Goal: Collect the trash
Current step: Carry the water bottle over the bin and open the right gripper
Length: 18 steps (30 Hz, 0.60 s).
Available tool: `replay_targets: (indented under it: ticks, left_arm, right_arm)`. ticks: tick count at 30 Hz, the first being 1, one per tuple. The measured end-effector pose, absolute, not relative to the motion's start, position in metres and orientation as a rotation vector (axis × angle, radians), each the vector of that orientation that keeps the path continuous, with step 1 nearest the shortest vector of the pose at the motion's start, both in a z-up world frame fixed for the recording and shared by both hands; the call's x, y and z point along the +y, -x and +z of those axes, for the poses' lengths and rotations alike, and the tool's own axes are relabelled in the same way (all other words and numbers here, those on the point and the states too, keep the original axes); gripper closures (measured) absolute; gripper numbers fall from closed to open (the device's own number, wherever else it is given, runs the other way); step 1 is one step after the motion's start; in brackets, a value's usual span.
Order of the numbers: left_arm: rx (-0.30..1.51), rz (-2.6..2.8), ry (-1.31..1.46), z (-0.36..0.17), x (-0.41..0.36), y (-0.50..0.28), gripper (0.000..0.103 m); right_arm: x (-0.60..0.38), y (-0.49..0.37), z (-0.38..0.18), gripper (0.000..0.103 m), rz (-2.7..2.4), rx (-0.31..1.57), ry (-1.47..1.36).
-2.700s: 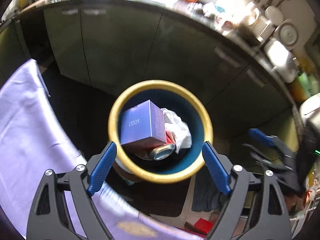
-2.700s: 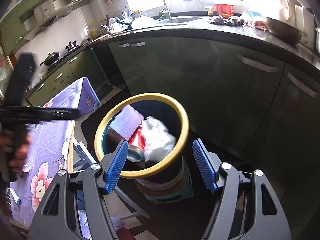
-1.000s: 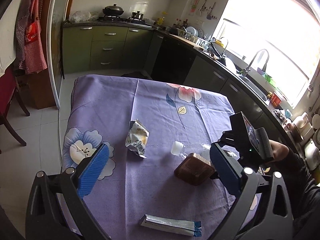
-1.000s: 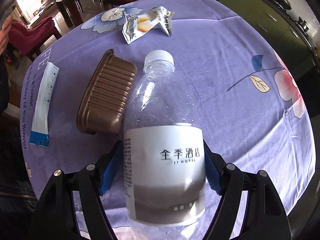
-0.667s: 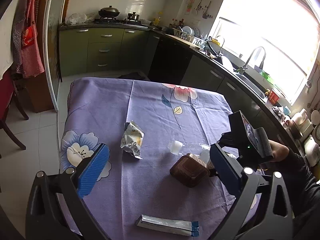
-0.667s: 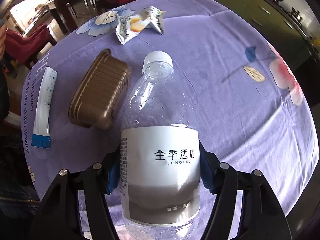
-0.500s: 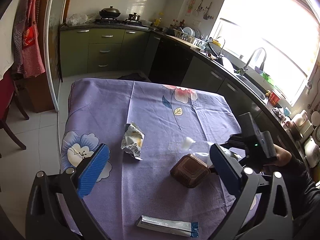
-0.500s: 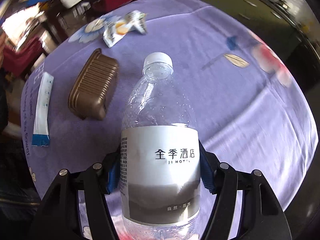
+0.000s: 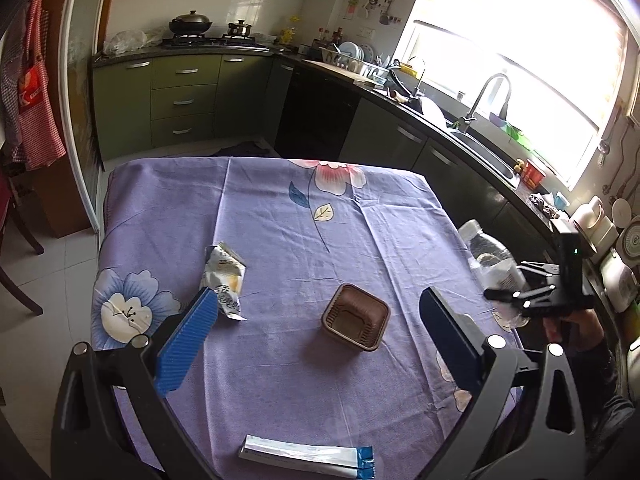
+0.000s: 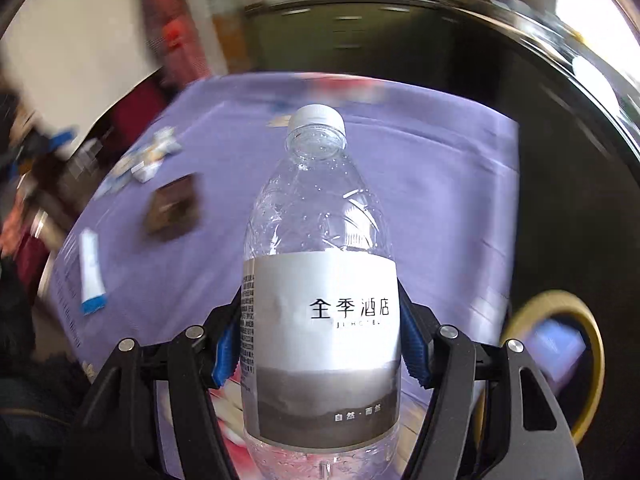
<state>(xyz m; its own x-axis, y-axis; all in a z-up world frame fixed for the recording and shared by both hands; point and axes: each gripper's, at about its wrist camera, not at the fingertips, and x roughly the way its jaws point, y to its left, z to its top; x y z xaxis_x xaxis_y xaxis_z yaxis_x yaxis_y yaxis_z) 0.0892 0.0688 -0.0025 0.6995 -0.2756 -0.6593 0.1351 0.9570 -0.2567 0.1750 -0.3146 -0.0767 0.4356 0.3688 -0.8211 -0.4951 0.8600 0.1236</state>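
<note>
My right gripper [image 10: 320,344] is shut on a clear plastic bottle [image 10: 320,216] with a white cap and a grey-white label, held above the purple tablecloth [image 10: 420,184]. From the left wrist view that bottle [image 9: 490,258] hangs at the table's right edge, in the black gripper a hand holds. My left gripper [image 9: 316,328] stands open over the table with nothing between its fingers. On the cloth lie a brown ribbed plastic tray [image 9: 355,317], a crumpled snack wrapper [image 9: 224,276] and a flat white-and-blue sachet [image 9: 308,458]. The yellow-rimmed bin [image 10: 560,356] shows at lower right.
Dark green kitchen cabinets [image 9: 180,100] and a counter with a sink [image 9: 480,136] run behind and right of the table. A red chair [image 9: 12,216] stands at the left. A purple box [image 10: 558,344] lies in the bin.
My right gripper has lifted the bottle off the cloth and swung it right, rolling, so the bin comes into view. The left gripper drifted slightly; the brown tray is now uncovered.
</note>
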Motion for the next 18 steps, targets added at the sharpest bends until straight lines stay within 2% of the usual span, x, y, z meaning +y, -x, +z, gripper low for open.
replay_targets:
  ticks: [10,18]
  left_arm:
    - [0.793,-0.279,0.15,-0.006,0.041,-0.098,0.007]
    - [0.837,-0.32,0.08,-0.012,0.006,-0.108,0.007]
  right_arm:
    - [-0.521,-0.183,-0.122,0.038,-0.059,1.078,-0.225]
    - [-0.565,-0.186,-0.164,0.037,-0.195,1.099,-0.315]
